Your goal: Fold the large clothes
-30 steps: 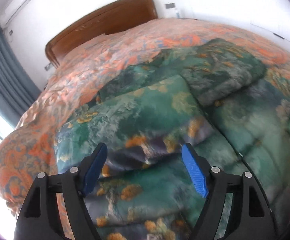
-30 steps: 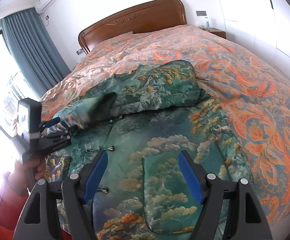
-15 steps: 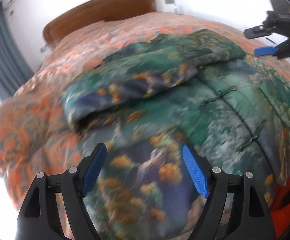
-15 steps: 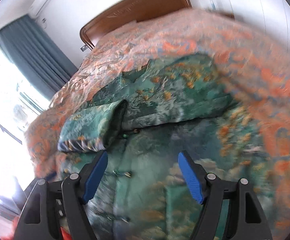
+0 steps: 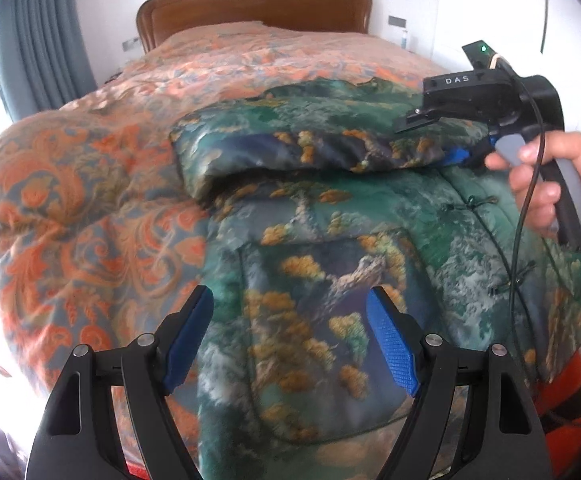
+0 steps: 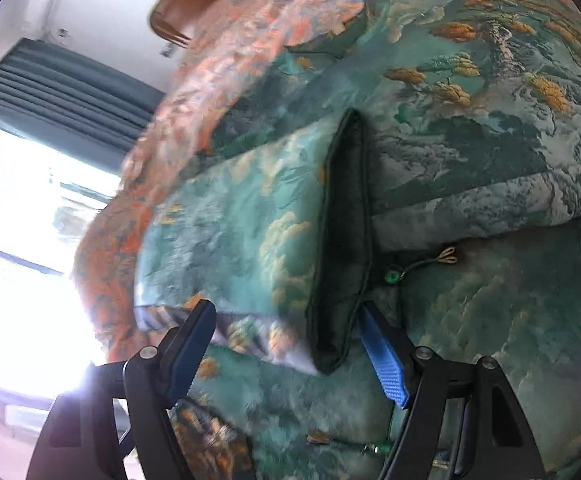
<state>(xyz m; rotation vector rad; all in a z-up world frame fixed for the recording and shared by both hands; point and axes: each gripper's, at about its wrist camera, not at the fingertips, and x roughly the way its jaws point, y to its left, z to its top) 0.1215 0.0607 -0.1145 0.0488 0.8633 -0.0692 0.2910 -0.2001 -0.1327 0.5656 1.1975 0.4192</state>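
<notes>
Left wrist alone shows the right tool [image 5: 456, 156] at the jacket's [image 5: 322, 280] sleeve [image 5: 310, 148]; both tools apart.

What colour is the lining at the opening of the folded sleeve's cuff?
Dark, near black, against the green landscape-print sleeve; the cuff opening shows best in the right wrist view.

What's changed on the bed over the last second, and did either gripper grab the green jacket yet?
The right gripper has swung down close to the folded-over sleeve, its dark cuff now between the open jaws, not pinched. The left gripper slid from over the sleeve to above the pocket, still open. Nothing was grabbed or released. The green jacket and the bedspread lie as before.
</notes>
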